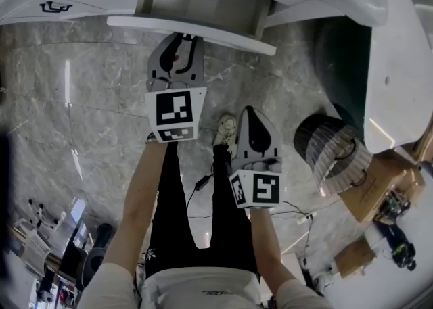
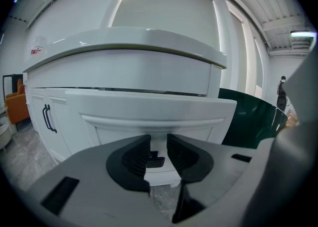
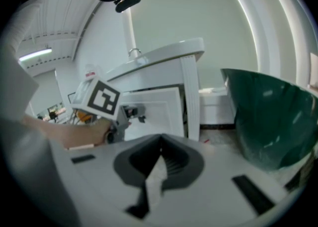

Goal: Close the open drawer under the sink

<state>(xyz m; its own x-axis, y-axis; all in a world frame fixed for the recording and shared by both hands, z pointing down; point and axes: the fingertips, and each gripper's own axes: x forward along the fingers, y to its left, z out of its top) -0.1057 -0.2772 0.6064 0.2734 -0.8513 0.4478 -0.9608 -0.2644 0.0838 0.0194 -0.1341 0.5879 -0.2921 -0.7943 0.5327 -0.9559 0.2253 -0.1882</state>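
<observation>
The white drawer (image 1: 196, 32) stands pulled out from the vanity under the sink counter (image 2: 129, 39). Its front panel (image 2: 149, 112) fills the left gripper view, with a small black handle (image 2: 156, 161) at its middle. My left gripper (image 1: 180, 38) points at that panel. Its jaws are open (image 2: 158, 144), and the handle shows in the gap at their tips; no pad presses on it. My right gripper (image 1: 249, 113) hangs back over the floor, lower and to the right, shut with nothing in it (image 3: 161, 139). The right gripper view shows the left gripper (image 3: 124, 114) at the drawer front (image 3: 159, 107).
A dark green tub (image 1: 338, 51) stands right of the drawer. A ribbed round basket (image 1: 331, 149) and cardboard boxes (image 1: 375, 189) sit farther right. Cables (image 1: 298, 213) trail over the marble floor. A cabinet door with a black handle (image 2: 47, 117) lies left of the drawer.
</observation>
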